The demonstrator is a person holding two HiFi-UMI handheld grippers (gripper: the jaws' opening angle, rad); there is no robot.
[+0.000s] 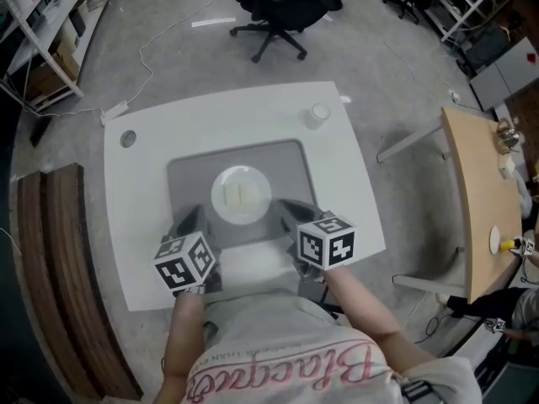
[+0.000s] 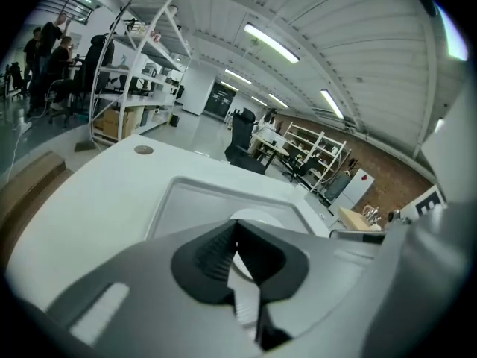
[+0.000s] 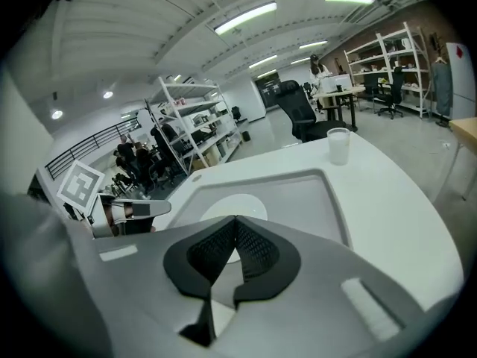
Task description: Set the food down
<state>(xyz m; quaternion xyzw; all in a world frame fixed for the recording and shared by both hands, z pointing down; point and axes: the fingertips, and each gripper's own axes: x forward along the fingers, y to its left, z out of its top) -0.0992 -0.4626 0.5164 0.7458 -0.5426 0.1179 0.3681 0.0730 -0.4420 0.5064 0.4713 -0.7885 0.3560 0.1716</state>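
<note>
A white plate (image 1: 241, 194) sits in the middle of a grey tray (image 1: 189, 175) on the white table (image 1: 160, 158). On the plate lie pale yellowish pieces of food (image 1: 241, 195). My left gripper (image 1: 192, 217) rests at the tray's near left edge, a little short of the plate, with its jaws shut and nothing between them. My right gripper (image 1: 287, 206) stands at the plate's near right side, also shut and empty. In the left gripper view the closed gripper (image 2: 237, 222) hides most of the plate (image 2: 261, 216). The right gripper view shows the closed gripper (image 3: 235, 218) just before the plate (image 3: 231, 202).
A clear plastic cup (image 1: 318, 114) stands at the table's far right, beyond the tray. A round grommet (image 1: 127, 139) is set in the far left corner. A black office chair (image 1: 278, 7) stands behind the table, a wooden bench (image 1: 59, 268) to the left and a wooden table (image 1: 480, 200) to the right.
</note>
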